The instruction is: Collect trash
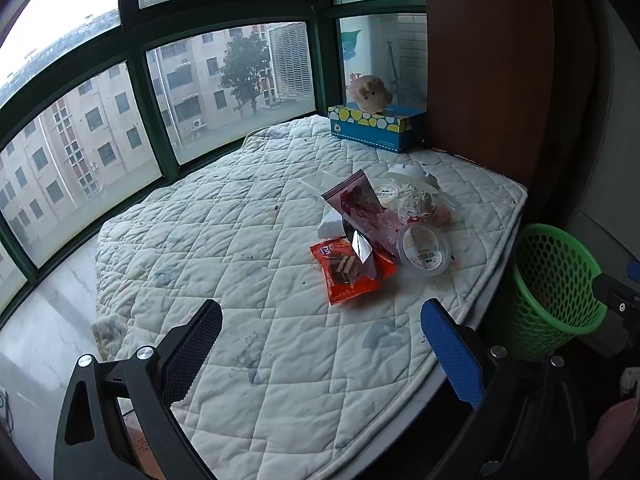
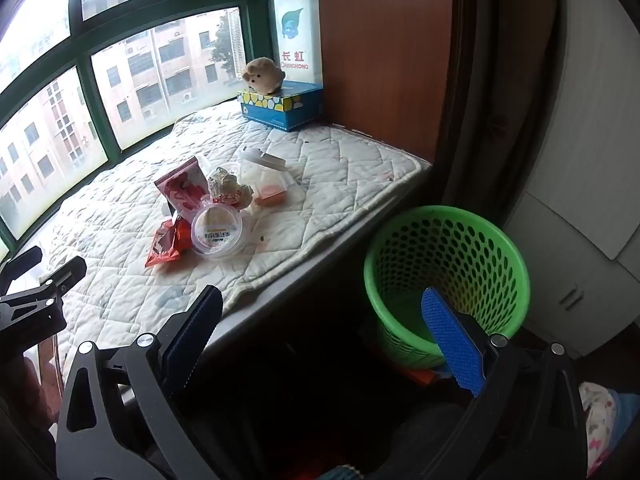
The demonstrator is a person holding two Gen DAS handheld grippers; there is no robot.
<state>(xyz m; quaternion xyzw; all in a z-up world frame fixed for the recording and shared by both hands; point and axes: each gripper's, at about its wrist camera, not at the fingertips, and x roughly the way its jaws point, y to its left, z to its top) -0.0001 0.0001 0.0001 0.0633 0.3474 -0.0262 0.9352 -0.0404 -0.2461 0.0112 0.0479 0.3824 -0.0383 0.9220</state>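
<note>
1. Hovering short of the trash, both claws are empty: the left claw (image 1: pixel 320 344) has its jaws wide apart over the quilted pad (image 1: pixel 224 240), and the right claw (image 2: pixel 320 340) is just as wide, off the pad's edge and over the dark gap before the green bin (image 2: pixel 448 272).
2. Nothing looks collected yet. The bin seems empty as far as its mesh lets one see, so this reads as the approach before the first pick.
3. The trash sits in one heap on the pad, toward the side nearest the bin: a red wrapper (image 1: pixel 352 276) at the front, a pink pouch (image 1: pixel 360 208) propped up behind it, a clear lidded cup (image 1: pixel 424 250) touching both, crumpled foil (image 1: pixel 414 202) and more clear plastic (image 1: pixel 408 176) at the back.
4. The next move likely calls for one claw to go forward and down to the heap's near edge. The red wrapper is the closest piece to the left claw; it lies flat, so the jaws would need to pinch a raised edge.
5. The cup is nearer the right claw, and the bin stands on the floor just beside the pad's edge, a short carry.
6. The pad covers a bay-window ledge. A tissue box (image 2: pixel 280 108) with a plush toy (image 2: pixel 264 76) on it sits in the far corner, well apart from the heap, against a wooden panel (image 2: pixel 384 48).
7. Green-framed windows (image 1: pixel 136 80) look out on apartment blocks.
</note>
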